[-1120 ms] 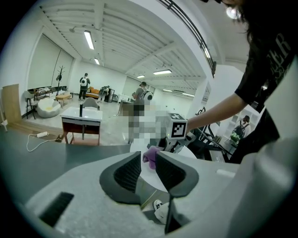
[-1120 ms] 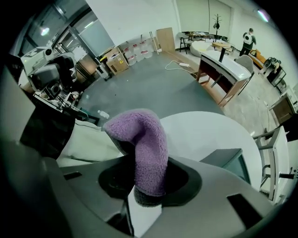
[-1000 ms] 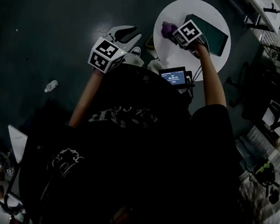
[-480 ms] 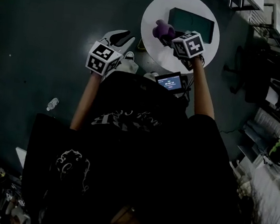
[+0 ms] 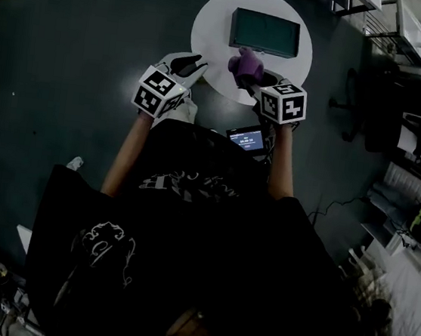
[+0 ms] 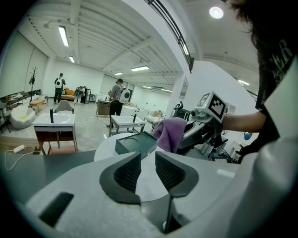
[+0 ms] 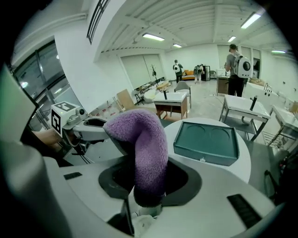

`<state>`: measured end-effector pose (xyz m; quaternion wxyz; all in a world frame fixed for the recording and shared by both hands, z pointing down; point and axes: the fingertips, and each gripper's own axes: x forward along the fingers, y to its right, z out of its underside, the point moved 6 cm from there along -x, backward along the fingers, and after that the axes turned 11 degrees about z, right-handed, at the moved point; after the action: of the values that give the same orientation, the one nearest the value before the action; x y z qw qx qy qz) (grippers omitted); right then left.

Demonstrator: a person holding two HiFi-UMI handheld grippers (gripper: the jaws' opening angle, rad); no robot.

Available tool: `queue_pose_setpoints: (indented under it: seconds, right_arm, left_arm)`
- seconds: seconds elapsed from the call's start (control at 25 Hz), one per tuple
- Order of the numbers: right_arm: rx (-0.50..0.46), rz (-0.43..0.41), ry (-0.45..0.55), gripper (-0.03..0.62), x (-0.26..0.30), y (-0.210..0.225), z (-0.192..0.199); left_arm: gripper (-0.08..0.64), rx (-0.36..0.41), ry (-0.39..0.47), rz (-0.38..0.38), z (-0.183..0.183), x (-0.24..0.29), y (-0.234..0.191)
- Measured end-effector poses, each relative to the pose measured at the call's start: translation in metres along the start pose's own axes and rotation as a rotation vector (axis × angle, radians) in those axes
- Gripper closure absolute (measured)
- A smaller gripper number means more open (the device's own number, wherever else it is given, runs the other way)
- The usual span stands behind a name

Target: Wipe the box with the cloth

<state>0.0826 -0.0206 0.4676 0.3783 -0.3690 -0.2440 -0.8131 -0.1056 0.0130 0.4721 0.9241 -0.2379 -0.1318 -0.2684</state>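
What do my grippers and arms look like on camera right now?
Both have pale grey, curved moulded bodies with dark ribbed pads lining the jaws. The left gripper and the right gripper each carry a white cube printed with black square markers. The person wears a black short-sleeved T-shirt with white print, so no sleeves cover the forearms.

One box, one cloth, one table, one left gripper, one right gripper.
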Motion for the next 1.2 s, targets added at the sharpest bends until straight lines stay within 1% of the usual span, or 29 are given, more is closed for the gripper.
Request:
queue_pose_setpoints:
  seconds: [0.24,0.44,0.56,0.72,0.8,0.92,1.2]
  right_arm:
    - [0.059,0.026,0.078,0.480,-0.064,0.016,0.058]
    - [0.127,0.056,0.134,0.480,-0.106,0.030,0.110]
    - [0.150,0.050,0.158,0.480,-0.128,0.030,0.138]
    - [0.154,0.020,0.177,0.480,-0.146,0.019,0.164]
    - [0.148,0.004,0.182,0.480,-0.150,0.010,0.171]
    - [0.133,-0.006,0.194,0.480,-0.152,0.000,0.173]
    - [0.131,0.018,0.228,0.480,-0.158,-0.016,0.168]
  left_arm:
    - [0.469,0.005,0.042,0.020,-0.004,0.026,0.077]
    - [0.469,0.025,0.046,0.009,0.009,0.041,0.140]
    - [0.469,0.013,0.053,0.004,0.019,0.044,0.176]
    - [0.469,0.006,0.055,-0.001,0.026,0.041,0.214]
    - [0.469,0.026,0.045,-0.010,0.026,0.037,0.226]
    - [0.469,0.058,0.029,-0.017,0.029,0.030,0.234]
    - [0.469,0.098,0.011,-0.015,0.026,0.016,0.234]
